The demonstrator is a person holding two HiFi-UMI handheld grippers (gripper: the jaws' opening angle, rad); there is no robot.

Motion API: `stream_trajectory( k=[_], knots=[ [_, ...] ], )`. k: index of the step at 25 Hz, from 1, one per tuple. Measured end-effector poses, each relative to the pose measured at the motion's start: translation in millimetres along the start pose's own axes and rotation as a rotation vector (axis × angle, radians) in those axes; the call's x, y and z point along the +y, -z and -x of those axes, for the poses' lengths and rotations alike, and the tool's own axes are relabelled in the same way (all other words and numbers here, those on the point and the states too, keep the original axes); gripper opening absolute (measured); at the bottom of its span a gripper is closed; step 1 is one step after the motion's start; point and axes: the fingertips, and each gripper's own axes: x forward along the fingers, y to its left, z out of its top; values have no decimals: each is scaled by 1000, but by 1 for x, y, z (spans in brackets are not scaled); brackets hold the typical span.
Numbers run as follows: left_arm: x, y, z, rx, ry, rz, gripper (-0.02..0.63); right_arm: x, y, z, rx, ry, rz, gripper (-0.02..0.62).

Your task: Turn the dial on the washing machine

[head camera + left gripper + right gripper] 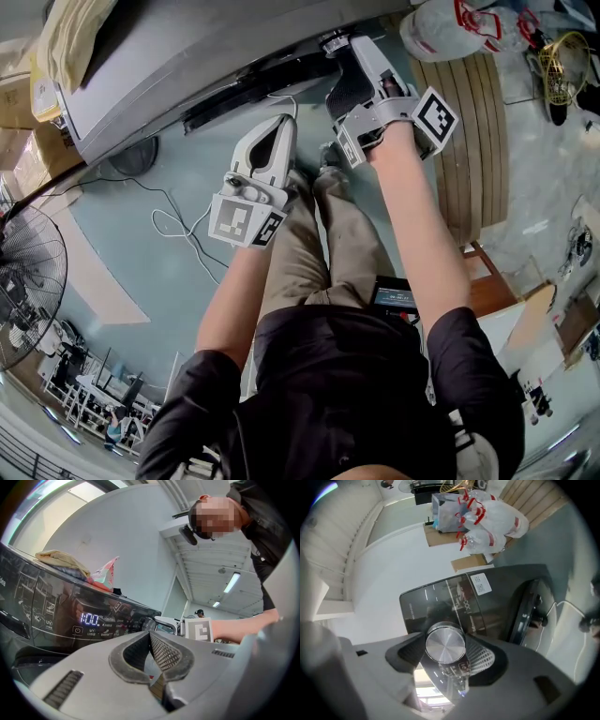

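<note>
R claw [447, 653] clenched on round brushed-metal dial [446, 641], mid dark glossy control panel [497, 606] of grey washing machine [187, 56]. L claw [152, 656] closed tight, empty, apart from panel.

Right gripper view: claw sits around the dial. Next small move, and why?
Probably twist the right claw to turn the dial, without squeezing more: both pads look seated on its silver sides. The left claw is shut, empty and off the washing machine panel, so nothing seems to block the turn.
</note>
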Motion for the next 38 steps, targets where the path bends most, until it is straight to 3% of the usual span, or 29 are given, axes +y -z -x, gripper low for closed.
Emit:
stream_trajectory(
  k=[4,22,25,28,33,35,38],
  knots=[
    [1,1,1,0,0,-1,-5,-1,0,0,0,-5,-46,273],
    [-4,3,8,-4,0,4,-5,4,10,14,30,-39,-20,276],
    [-2,2,4,-7,-4,6,-4,1,11,23,38,-34,29,276],
    [0,-1,1,-14,-5,10,-5,9,15,32,84,-44,208,276],
    [-7,-16,1,-49,-10,18,-5,54,33,43,168,-104,707,272],
    [-13,-27,2,-66,-7,14,-5,75,43,49,179,-115,909,232],
    [-28,-52,4,-102,-1,6,-5,112,56,66,166,-133,1199,122]
  ],
)
